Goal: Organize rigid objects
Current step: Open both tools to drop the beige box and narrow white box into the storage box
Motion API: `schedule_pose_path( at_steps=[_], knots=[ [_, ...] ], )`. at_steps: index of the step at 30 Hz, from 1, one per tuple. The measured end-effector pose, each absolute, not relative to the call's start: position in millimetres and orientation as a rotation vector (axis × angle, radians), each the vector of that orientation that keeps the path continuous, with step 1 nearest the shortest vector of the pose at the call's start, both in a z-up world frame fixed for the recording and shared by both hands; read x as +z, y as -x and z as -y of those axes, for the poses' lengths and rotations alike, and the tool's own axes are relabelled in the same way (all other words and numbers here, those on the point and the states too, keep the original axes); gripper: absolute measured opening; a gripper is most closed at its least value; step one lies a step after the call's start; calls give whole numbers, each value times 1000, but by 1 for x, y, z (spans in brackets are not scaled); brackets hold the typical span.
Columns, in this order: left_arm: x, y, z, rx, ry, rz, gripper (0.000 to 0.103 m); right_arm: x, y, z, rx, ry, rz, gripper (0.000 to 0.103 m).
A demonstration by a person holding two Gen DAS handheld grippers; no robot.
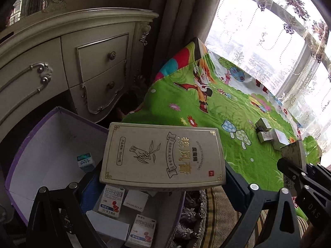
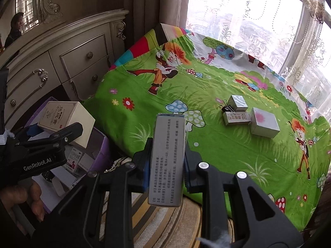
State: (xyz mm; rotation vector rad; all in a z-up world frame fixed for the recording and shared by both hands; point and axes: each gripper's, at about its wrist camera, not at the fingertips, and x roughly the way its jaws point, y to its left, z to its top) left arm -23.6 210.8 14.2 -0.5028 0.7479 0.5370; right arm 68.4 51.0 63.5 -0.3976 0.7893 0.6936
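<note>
Though partly hidden, cream gold-printed box (image 1: 162,155); clamped

A: We log the setting as a home, most likely a bedroom.

B: Evidence? We note the cream dresser (image 1: 86,62) with carved scrolls and brass drawer knobs (image 1: 112,55), and a mirror (image 2: 24,10) above it.

A: Also heavy curtains (image 1: 175,10) with a lace sheer (image 1: 269,41) over a big window, buildings visible outside.

B: We add the cartoon-print bedsheet (image 2: 206,144) and a striped fringed rug (image 2: 165,217) beneath its edge.
</note>
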Motion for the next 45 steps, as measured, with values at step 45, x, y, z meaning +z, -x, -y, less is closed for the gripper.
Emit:
schedule_pose_path(
  at_steps=[45],
  knots=[
    [-13,88,-269,701,603,-782,103,35,-8,-134,896,538,-862,59]
  ],
)
